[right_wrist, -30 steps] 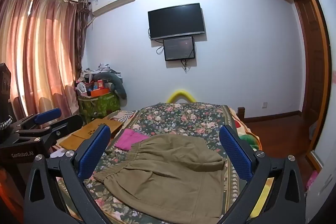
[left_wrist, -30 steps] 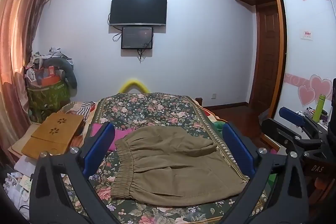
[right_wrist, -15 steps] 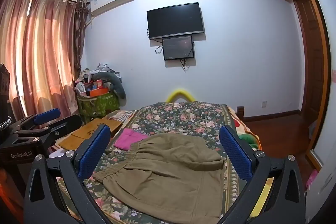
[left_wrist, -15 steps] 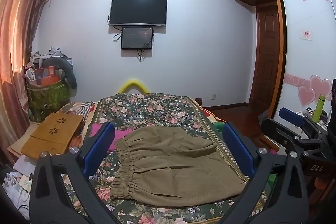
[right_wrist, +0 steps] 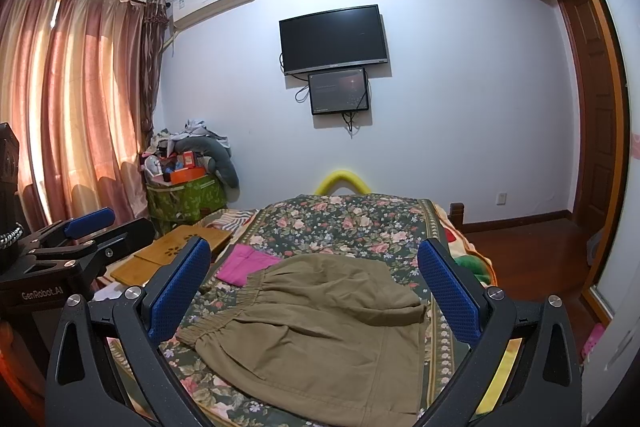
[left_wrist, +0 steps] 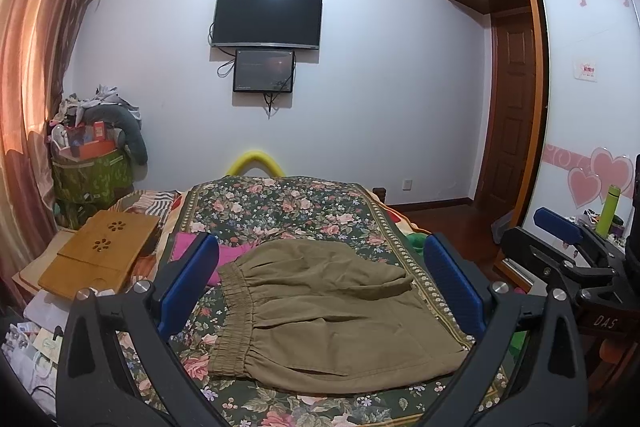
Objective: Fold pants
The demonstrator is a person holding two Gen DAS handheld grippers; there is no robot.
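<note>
Olive-brown pants (left_wrist: 328,311) lie folded on the flowered bedspread (left_wrist: 280,203), elastic waistband to the left, a bunched fold across the top. My left gripper (left_wrist: 320,287) hovers above them, open, its blue pads wide apart and holding nothing. In the right wrist view the same pants (right_wrist: 320,331) lie below my right gripper (right_wrist: 316,287), which is also open and holds nothing. Each gripper shows at the edge of the other's view: the right gripper (left_wrist: 568,247) at the right, the left gripper (right_wrist: 80,231) at the left.
A pink cloth (left_wrist: 224,255) lies beside the waistband. A wooden lap tray (left_wrist: 100,251) rests left of the bed, with a heaped green hamper (left_wrist: 92,171) behind. A TV (left_wrist: 267,18) hangs on the far wall. Wardrobe and door (left_wrist: 516,107) stand right; curtains (right_wrist: 60,107) left.
None of the objects has moved; both grippers stay open and only drift very slightly over the pants.
</note>
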